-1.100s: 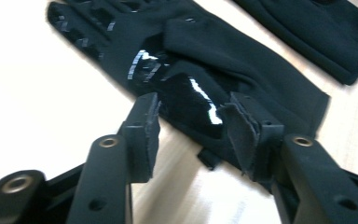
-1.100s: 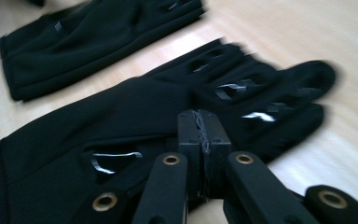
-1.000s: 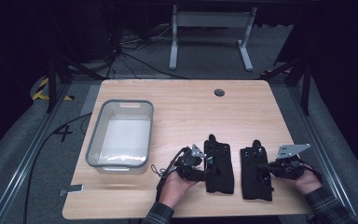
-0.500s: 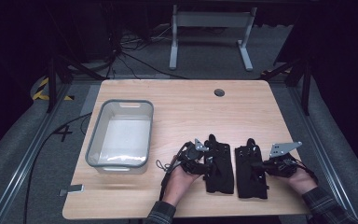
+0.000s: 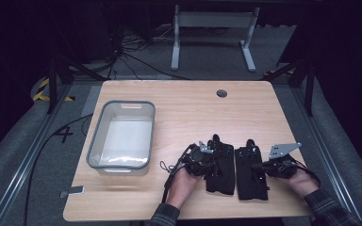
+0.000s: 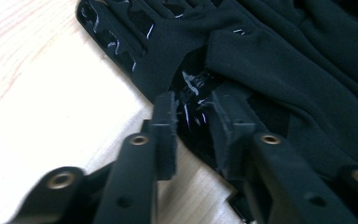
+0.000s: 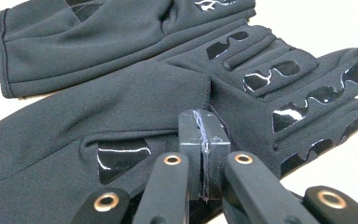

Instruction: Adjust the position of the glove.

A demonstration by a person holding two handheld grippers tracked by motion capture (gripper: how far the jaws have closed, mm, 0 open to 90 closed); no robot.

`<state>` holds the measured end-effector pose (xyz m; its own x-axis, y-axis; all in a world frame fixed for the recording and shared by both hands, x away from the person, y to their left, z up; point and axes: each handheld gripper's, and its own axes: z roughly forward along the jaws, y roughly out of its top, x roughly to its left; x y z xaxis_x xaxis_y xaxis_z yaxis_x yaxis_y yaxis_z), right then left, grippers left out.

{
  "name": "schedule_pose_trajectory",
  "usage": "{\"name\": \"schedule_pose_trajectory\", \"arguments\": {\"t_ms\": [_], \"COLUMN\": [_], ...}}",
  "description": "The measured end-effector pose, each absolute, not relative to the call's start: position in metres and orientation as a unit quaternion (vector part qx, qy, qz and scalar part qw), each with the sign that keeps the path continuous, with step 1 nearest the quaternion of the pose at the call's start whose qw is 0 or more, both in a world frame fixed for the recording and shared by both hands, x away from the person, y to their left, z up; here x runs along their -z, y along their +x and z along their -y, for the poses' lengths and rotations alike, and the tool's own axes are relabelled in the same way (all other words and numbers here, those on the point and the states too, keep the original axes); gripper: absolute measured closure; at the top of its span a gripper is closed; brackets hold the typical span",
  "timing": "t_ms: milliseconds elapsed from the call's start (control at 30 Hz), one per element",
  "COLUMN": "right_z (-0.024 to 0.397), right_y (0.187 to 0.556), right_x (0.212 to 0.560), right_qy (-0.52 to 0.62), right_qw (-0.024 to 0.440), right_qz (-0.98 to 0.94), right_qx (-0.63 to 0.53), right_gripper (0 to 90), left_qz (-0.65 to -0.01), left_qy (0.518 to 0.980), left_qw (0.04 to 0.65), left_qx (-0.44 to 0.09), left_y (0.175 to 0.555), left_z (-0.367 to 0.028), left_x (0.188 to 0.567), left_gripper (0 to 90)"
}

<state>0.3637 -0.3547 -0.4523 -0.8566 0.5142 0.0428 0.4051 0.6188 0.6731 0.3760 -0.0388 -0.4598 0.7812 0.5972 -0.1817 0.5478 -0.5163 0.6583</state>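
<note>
Two black gloves lie side by side, palms up, near the table's front edge: the left glove (image 5: 222,165) and the right glove (image 5: 250,175). My left gripper (image 5: 211,164) sits at the left glove's left edge. Its jaws have just been closing. In the left gripper view a small gap remains between the pads, and the left glove's (image 6: 270,60) glossy thumb edge lies between the left gripper's (image 6: 193,116) tips. My right gripper (image 5: 260,165) comes from the right, shut. In the right gripper view the right gripper's (image 7: 204,126) pads meet, resting against the right glove (image 7: 121,107).
A clear plastic bin (image 5: 125,104) stands on the left half of the wooden table (image 5: 193,113). A round cable hole (image 5: 222,93) sits near the far edge. The table's front edge is close behind both hands.
The left gripper's jaws have drawn closer together at the left glove's edge. The right gripper edged slightly left against the right glove. The gloves lie as before.
</note>
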Motion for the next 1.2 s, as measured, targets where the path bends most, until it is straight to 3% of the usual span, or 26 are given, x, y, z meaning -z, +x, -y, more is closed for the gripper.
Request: {"name": "schedule_pose_trajectory", "arguments": {"t_ms": [167,433,867,1200], "right_z": [0.353,0.352,0.348,0.328], "right_y": [0.365,0.366,0.370,0.376], "right_x": [0.452,0.452,0.453,0.453], "right_qy": [0.257,0.260,0.258,0.237], "right_qw": [0.079,0.083,0.082,0.077], "right_qz": [-0.896,-0.896,-0.895,-0.901], "right_qx": [-0.353,-0.351,-0.355,-0.354], "right_gripper": [90.0,90.0,90.0,90.0], "left_qz": [-0.338,-0.343,-0.335,-0.338], "left_qy": [0.867,0.862,0.828,0.813], "left_qw": [0.366,0.373,0.450,0.472], "left_qx": [-0.018,-0.015,0.019,0.029], "left_y": [0.375,0.371,0.369,0.372], "left_z": [0.037,0.035,0.028,0.017], "left_x": [0.459,0.456,0.435,0.424], "left_gripper": [83.8,84.6,85.2,85.2]}}
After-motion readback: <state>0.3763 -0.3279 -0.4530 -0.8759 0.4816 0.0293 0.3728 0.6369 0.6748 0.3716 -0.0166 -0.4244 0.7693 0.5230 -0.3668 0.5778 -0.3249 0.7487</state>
